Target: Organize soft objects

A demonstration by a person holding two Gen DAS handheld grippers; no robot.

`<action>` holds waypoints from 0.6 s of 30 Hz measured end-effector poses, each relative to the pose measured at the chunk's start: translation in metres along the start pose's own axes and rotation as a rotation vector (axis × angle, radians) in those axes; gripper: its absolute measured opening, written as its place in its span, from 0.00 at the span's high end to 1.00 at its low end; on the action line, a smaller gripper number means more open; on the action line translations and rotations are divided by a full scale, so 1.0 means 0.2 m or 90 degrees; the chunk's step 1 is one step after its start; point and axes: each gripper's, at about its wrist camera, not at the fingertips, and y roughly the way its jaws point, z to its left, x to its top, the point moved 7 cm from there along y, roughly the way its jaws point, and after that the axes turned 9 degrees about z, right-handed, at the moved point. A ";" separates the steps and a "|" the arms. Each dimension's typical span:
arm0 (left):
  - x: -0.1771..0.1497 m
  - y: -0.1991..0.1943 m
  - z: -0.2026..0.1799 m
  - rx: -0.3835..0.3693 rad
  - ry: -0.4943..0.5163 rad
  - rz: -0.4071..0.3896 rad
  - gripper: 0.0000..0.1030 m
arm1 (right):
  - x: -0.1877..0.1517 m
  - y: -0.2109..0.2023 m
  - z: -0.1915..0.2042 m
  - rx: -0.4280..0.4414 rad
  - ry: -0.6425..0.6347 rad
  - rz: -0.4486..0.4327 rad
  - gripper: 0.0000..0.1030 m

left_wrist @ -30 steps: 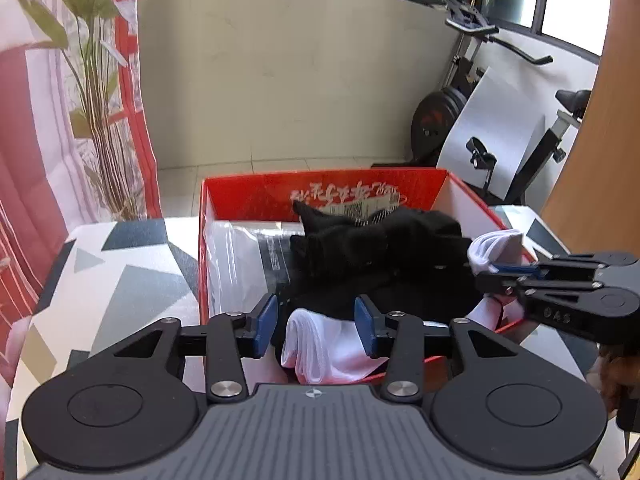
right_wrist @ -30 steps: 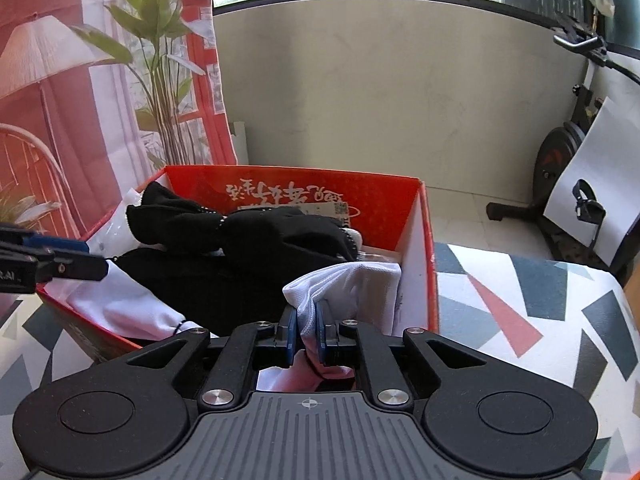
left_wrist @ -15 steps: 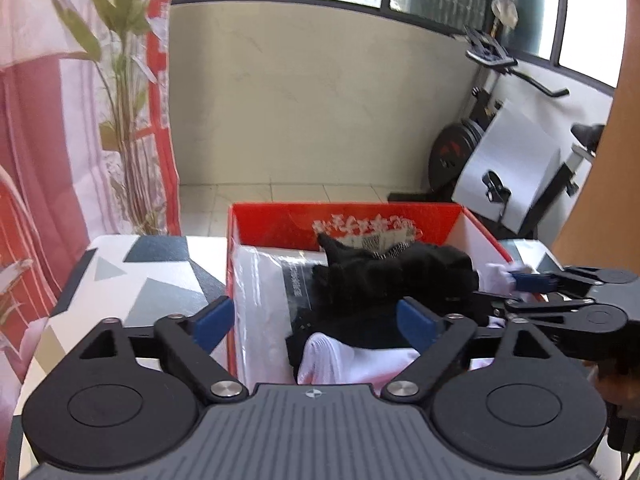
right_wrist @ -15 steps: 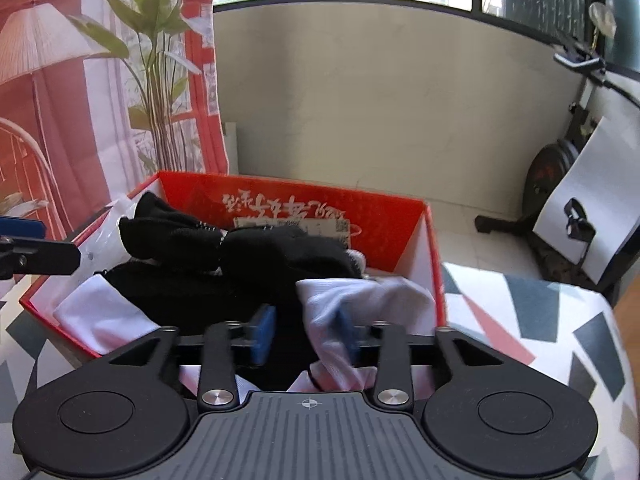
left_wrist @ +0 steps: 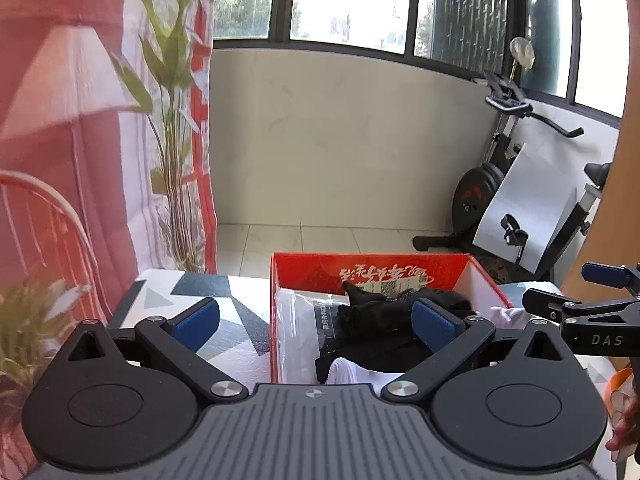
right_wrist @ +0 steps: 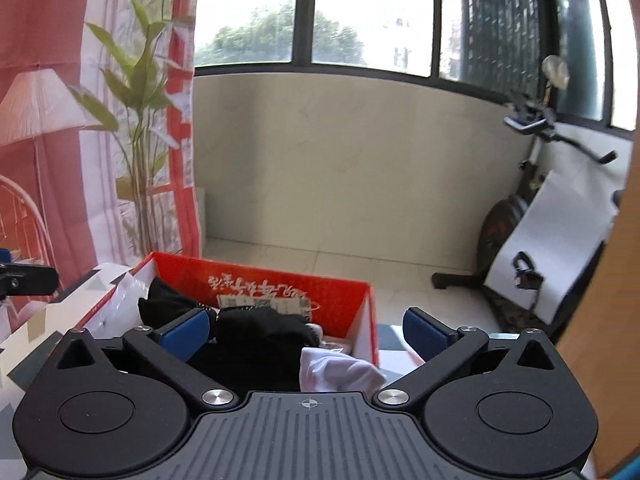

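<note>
Both grippers' fingers have just been opening and stand spread wide, holding nothing. Below the left gripper (left_wrist: 316, 326) and right gripper (right_wrist: 306, 330), the white cloth (right_wrist: 340, 372) lies inside the red box (right_wrist: 260, 280), beside black garments (right_wrist: 260, 336)

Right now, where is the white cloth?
In the right wrist view the white cloth lies inside the red box, at its near right corner, against the black garments.
</note>
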 end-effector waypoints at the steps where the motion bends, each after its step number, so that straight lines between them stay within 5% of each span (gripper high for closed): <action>1: 0.00 -0.04 0.00 0.000 0.003 -0.004 0.00 | 0.01 -0.04 0.01 -0.004 0.000 -0.002 0.00; 8: 0.03 -0.34 -0.02 0.044 0.026 -0.077 0.00 | 0.03 -0.32 0.07 0.011 0.034 -0.035 0.00; 18: 0.05 -0.71 -0.03 0.081 0.043 -0.096 0.00 | 0.04 -0.82 0.10 0.010 0.083 -0.056 0.00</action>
